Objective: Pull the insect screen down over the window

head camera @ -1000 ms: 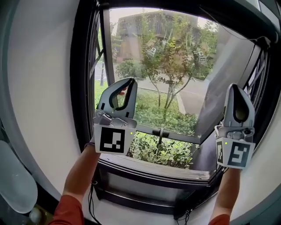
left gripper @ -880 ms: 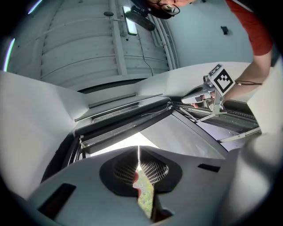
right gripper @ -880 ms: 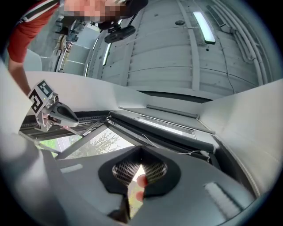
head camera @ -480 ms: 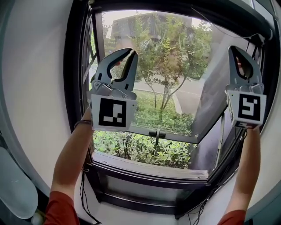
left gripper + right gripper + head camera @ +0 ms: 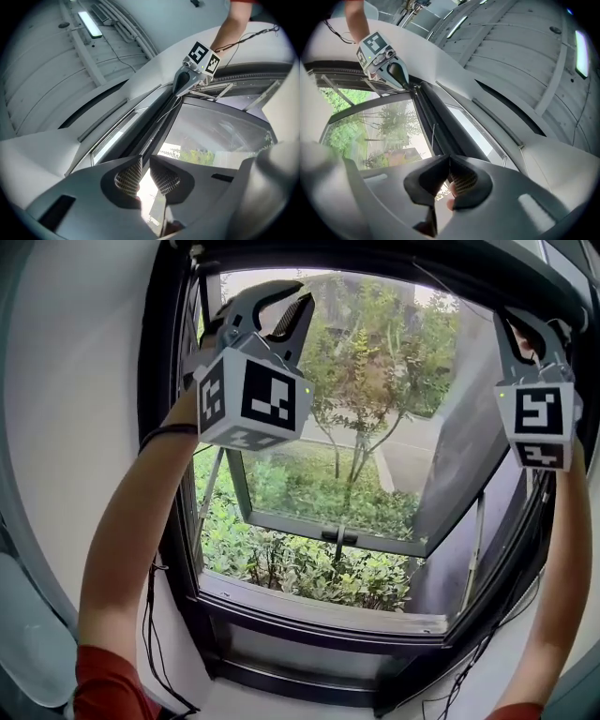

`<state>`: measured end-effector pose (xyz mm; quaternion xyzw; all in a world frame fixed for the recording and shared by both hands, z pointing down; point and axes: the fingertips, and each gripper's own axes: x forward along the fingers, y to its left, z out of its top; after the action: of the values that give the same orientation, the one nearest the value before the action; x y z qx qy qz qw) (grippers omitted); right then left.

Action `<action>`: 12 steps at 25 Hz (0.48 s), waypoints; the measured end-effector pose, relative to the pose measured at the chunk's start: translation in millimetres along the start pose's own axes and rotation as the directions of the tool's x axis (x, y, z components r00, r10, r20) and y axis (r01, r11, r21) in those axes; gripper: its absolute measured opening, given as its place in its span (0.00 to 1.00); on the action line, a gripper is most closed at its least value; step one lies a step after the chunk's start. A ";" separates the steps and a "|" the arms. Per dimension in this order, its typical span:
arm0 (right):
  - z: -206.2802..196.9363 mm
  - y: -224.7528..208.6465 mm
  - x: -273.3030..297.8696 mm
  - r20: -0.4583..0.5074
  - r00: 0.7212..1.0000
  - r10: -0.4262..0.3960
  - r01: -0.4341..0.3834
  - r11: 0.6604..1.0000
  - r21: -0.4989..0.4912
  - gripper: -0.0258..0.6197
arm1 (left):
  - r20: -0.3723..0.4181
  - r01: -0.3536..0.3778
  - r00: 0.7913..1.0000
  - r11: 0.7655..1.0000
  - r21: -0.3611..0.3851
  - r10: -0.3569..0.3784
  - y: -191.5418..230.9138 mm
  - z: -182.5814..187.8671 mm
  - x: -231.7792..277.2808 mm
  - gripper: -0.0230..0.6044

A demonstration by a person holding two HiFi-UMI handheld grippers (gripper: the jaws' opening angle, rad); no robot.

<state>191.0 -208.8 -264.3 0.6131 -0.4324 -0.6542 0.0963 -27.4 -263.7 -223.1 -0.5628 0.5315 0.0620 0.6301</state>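
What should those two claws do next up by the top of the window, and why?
Probably lift the left gripper a little higher, onto the dark top rail, then close. Its jaws are opening with nothing between them, the right gripper is shut up by that rail, and no screen is down over the window yet.

Two in hand: left gripper [image 5: 144, 161], right gripper [image 5: 449, 161]. Two forearms [image 5: 131, 521]. One window [image 5: 173, 549], one swung-out sash [image 5: 319, 526]. Perhaps two ceiling lights [image 5: 580, 47], glare-blurred.
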 end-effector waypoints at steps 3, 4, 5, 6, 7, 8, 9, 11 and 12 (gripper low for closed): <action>-0.6 -2.7 11.6 -0.029 0.999 0.037 -0.038 0.998 -0.059 0.13 | -0.032 0.008 0.999 0.997 0.080 -0.005 14.7 1.1 21.2 0.10; -1.0 -4.5 14.7 -0.035 0.998 0.043 -0.045 0.996 -0.076 0.14 | -0.042 0.010 0.999 0.995 0.099 -0.006 19.9 1.5 27.1 0.11; -2.1 -6.6 17.5 -0.043 0.998 0.046 -0.050 0.995 -0.092 0.14 | -0.050 0.012 0.999 0.994 0.113 -0.007 24.8 2.0 32.3 0.11; -3.8 -8.9 20.0 -0.053 0.997 0.048 -0.054 0.993 -0.105 0.14 | -0.058 0.017 0.998 0.992 0.122 -0.010 29.3 2.1 37.0 0.12; -5.6 -11.4 22.3 -0.064 0.997 0.050 -0.057 0.992 -0.114 0.14 | -0.070 0.026 0.997 0.991 0.130 -0.017 33.1 0.9 41.4 0.13; -6.8 -14.1 24.4 -0.074 0.996 0.050 -0.059 0.991 -0.120 0.14 | -0.087 0.040 0.996 0.989 0.139 -0.028 35.9 -1.6 45.7 0.15; -7.4 -16.7 26.2 -0.082 0.995 0.050 -0.060 0.991 -0.124 0.14 | -0.108 0.055 0.993 0.987 0.154 -0.038 38.0 -5.2 50.0 0.17; -10.8 -18.2 29.5 -0.100 0.993 0.059 -0.072 0.989 -0.129 0.17 | -0.147 0.088 0.987 0.977 0.194 -0.059 39.9 -13.2 57.4 0.20; -13.5 -17.0 31.3 -0.111 0.991 0.069 -0.084 0.988 -0.131 0.17 | -0.164 0.105 0.984 0.972 0.211 -0.071 40.3 -17.6 60.3 0.21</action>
<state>202.6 -225.1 -296.7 0.6218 -0.4044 -0.6445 0.1857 -39.4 -294.3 -290.2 -0.5162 0.5569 -0.0690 0.6470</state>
